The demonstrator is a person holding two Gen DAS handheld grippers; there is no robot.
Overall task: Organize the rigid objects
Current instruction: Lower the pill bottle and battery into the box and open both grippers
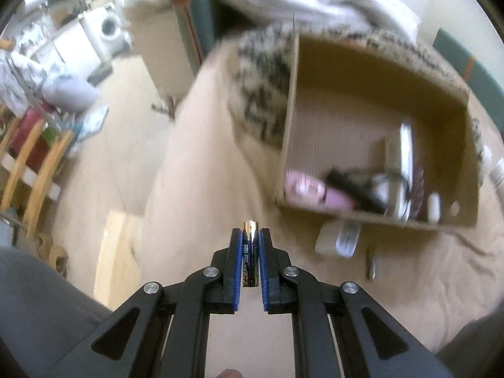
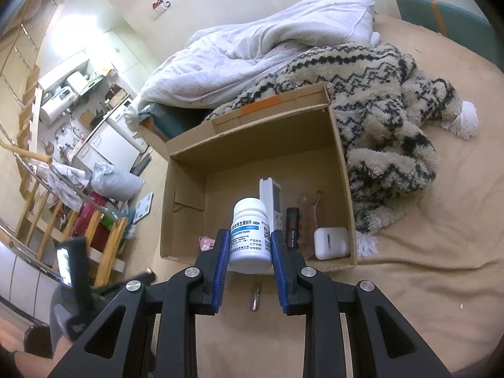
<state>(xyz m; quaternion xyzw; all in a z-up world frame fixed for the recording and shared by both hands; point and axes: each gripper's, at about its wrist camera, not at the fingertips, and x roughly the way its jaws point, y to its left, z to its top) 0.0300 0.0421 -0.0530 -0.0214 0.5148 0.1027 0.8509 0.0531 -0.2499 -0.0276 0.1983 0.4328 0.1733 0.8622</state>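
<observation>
My left gripper (image 1: 250, 231) jaws pinch a slim battery (image 1: 250, 252) above tan bedsheet, short of the cardboard box (image 1: 371, 217) rim. My right gripper (image 2: 249, 242) jaws clamp a smooth white pill bottle (image 2: 250, 236) at the box's (image 2: 258, 145) near wall.

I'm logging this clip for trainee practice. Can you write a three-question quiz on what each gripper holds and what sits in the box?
1. True or false: the left gripper is shut on a battery.
2. What does the right gripper hold? A) a white earbud case B) a white pill bottle C) a remote control
3. Fill in: the white earbud case lies inside the cardboard ____.

Key
1. True: the jaws pinch the battery from both sides.
2. B: the white pill bottle stands between the jaws.
3. box
</observation>
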